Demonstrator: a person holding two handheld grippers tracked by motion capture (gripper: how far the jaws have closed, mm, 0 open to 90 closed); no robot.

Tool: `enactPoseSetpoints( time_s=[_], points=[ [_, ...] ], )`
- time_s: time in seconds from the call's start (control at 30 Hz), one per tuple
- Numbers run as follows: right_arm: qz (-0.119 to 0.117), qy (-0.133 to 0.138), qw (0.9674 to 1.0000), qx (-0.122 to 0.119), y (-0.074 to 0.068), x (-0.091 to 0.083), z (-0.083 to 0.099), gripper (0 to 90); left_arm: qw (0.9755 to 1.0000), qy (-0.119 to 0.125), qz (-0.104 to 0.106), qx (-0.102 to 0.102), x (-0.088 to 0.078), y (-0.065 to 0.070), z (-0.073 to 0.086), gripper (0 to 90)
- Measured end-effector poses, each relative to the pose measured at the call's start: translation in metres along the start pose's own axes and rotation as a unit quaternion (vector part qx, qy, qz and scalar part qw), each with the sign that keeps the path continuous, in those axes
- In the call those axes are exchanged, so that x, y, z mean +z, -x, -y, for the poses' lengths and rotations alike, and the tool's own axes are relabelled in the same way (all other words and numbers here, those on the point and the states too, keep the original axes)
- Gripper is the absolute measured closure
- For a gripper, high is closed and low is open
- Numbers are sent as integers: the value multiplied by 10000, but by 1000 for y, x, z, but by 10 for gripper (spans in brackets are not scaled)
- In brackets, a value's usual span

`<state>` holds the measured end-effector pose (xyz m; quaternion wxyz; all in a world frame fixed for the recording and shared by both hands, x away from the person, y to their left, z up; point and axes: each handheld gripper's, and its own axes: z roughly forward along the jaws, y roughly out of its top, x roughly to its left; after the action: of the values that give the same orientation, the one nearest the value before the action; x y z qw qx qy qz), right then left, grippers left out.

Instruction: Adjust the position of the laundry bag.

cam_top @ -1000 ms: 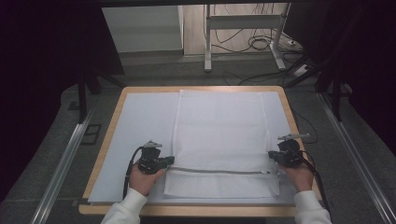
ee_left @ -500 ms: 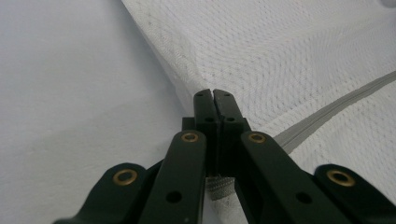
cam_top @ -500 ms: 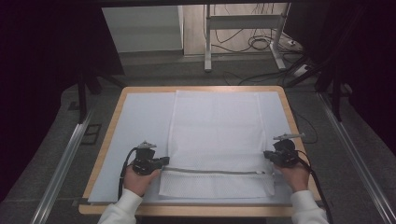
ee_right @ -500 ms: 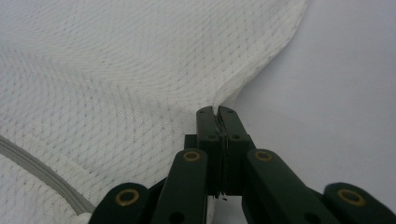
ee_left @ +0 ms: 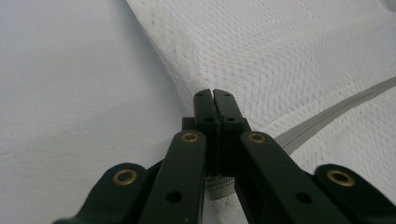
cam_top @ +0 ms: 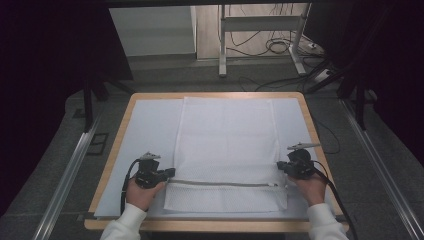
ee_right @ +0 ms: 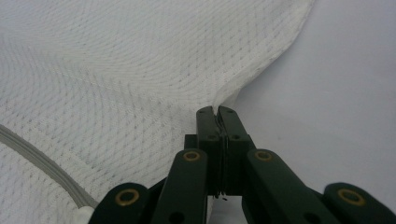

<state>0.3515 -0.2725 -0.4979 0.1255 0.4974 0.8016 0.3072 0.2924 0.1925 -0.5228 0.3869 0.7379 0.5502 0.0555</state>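
A white mesh bag lies flat on a pale sheet that covers a wooden-rimmed table. The bag runs from the far part of the sheet to near the front edge, a little right of the table's middle. A grey zipper crosses the bag from side to side close to its near end. The left gripper sits at the bag's left edge, level with the zipper's left end, held in the person's left hand. In the left gripper view its jaws are pressed together on the mesh edge, and a bit of the fabric shows below, between the jaw arms; the zipper runs off to the right of the jaws. The right gripper sits at the bag's right edge, just above the zipper's right end, held in the right hand. In the right gripper view its jaws are likewise closed on the mesh edge, where the cloth rises into a small fold at the tips; the zipper curves past at lower left. Both sleeves are white. Beyond the table a desk frame stands on the floor with cables under it.
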Motion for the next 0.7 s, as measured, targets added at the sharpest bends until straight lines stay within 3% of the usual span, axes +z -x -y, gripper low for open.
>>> enactPoseSetpoints(
  time_s=[0.7],
  points=[
    [-125,1,9997,-203,-20,10,-5,881,9998,25,-131,-128,-13,-16,9,900]
  ],
)
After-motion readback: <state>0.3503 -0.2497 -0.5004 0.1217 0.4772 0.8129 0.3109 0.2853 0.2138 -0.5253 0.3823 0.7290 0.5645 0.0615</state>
